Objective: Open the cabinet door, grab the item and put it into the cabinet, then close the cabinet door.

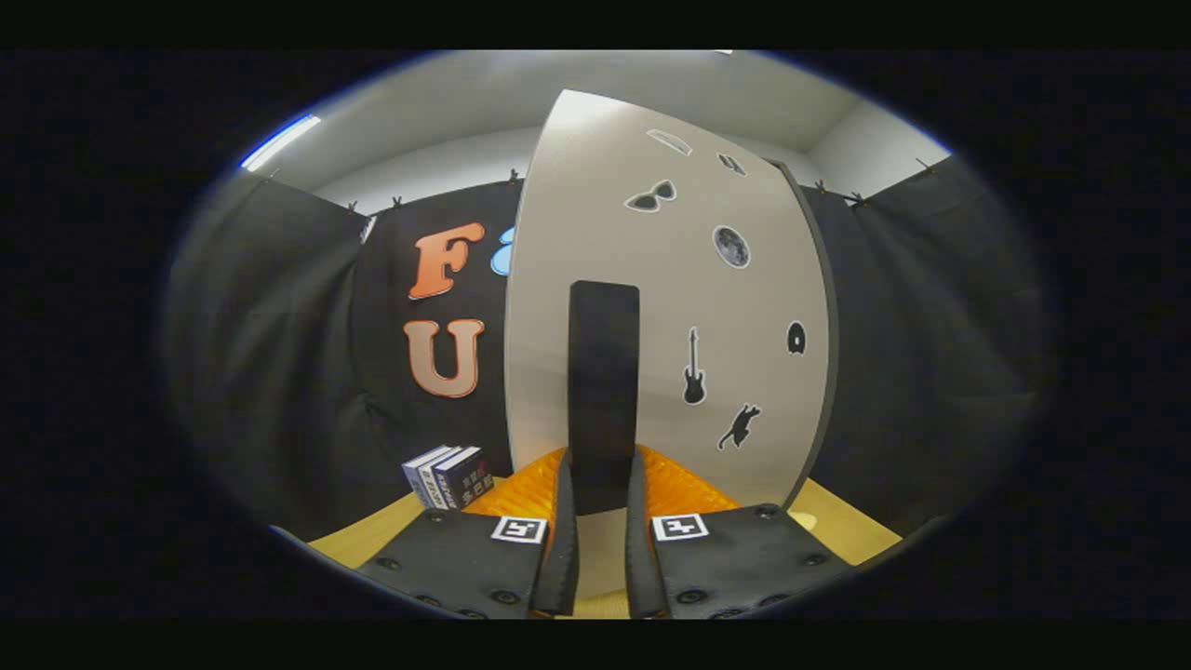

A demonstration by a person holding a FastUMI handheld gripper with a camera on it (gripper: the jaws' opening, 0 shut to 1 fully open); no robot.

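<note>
The cabinet door [707, 307] is a pale grey panel with small black stickers, and it stands upright just ahead of me. A black vertical handle [603, 372] runs down the door, and its lower end sits between my fingers. My gripper [603, 458] is shut on this handle, one finger pressing each side. The door's dark right edge [824, 354] shows its thickness. The cabinet's inside is hidden. A small set of books [448, 476] stands upright on the table, left of the door and beyond my left finger [564, 521].
The wooden table top [847, 526] shows on both sides of my fingers. Black cloth walls close the booth behind and beside the cabinet. A ceiling light glows high on the left.
</note>
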